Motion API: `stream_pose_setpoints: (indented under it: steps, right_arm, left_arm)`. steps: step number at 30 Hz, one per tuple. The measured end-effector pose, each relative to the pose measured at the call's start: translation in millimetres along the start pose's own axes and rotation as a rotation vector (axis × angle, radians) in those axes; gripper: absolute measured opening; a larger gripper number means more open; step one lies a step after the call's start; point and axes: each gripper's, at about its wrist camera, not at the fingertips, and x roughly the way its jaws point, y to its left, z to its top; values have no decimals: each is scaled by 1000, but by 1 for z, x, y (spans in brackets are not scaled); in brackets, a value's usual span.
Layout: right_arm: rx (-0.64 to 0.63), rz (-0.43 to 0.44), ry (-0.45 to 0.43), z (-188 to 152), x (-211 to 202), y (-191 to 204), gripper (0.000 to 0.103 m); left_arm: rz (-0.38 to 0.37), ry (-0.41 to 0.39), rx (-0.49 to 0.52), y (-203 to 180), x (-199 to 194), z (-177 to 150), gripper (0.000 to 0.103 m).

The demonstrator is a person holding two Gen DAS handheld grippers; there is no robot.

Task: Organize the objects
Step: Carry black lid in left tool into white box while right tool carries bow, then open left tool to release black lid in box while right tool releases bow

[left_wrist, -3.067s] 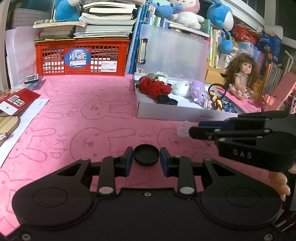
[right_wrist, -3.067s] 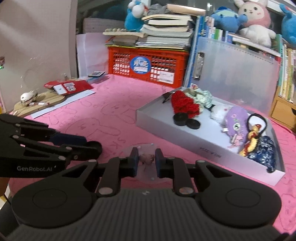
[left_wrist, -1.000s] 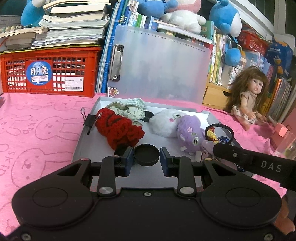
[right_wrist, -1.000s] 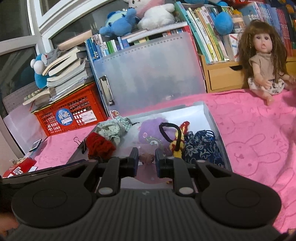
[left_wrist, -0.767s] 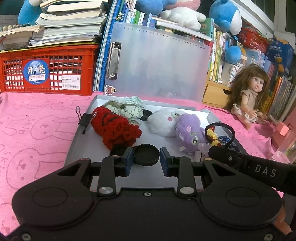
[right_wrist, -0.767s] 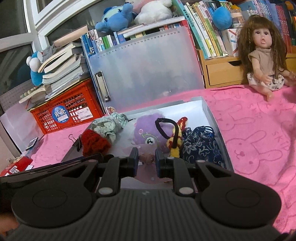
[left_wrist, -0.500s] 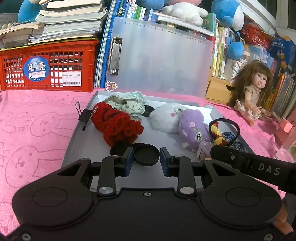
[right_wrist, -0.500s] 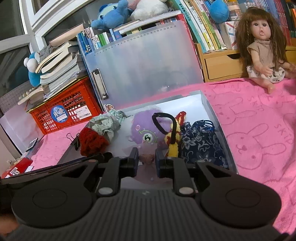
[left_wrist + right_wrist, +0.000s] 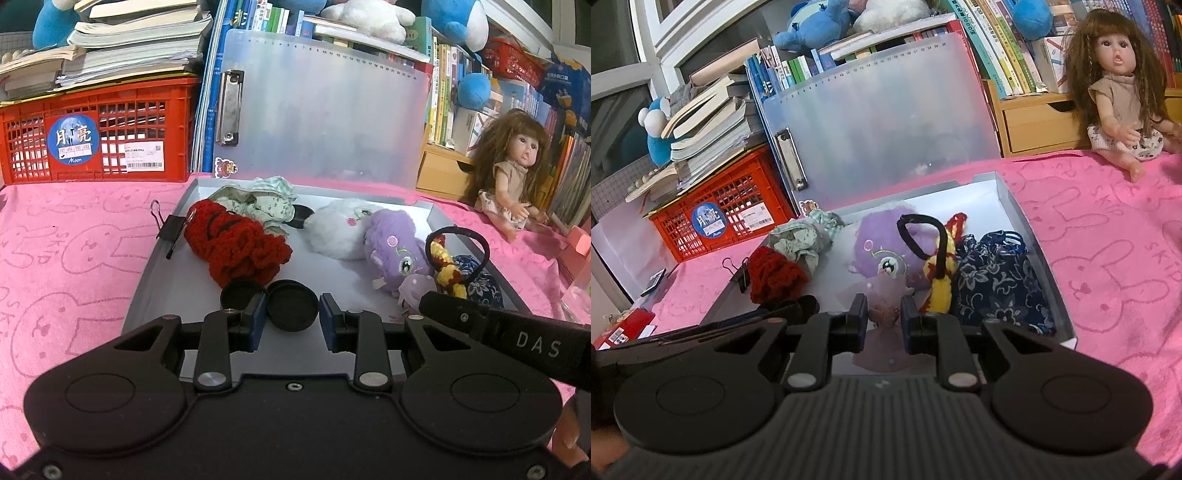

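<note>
Now | left gripper (image 9: 292,316): fingers pinch a round, flat black cap (image 9: 291,305) over the near part of the grey tray (image 9: 155,266) | right gripper (image 9: 884,322): fingers pinch a small translucent pink trinket (image 9: 884,317) over the tray's near edge.

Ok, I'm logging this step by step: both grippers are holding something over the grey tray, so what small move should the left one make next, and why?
Probably lower the left gripper slightly and open it. It is shut on a black round lid that already hangs over bare floor of the grey tray, right beside a matching black lid lying there, with the red crocheted toy just behind.
</note>
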Motion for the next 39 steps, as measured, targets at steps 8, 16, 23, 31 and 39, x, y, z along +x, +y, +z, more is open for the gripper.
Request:
stream_pose_setpoints:
  steps: [8, 16, 23, 31, 39]
  right_arm:
    - [-15, -3, 11, -2, 2, 2, 23]
    - [-34, -10, 16, -4, 4, 4, 23]
    - [-41, -13, 17, -5, 4, 4, 24]
    - [-52, -16, 18, -7, 5, 4, 24]
    - [-77, -24, 16, -9, 5, 7, 25]
  left_arm:
    - [3, -8, 26, -3, 1, -2, 30]
    - [-1, -1, 41, -5, 2, -4, 30]
    - [1, 18, 21, -2, 5, -6, 30]
    - [0, 18, 21, -2, 5, -6, 30]
    - [1, 18, 21, -2, 5, -6, 30]
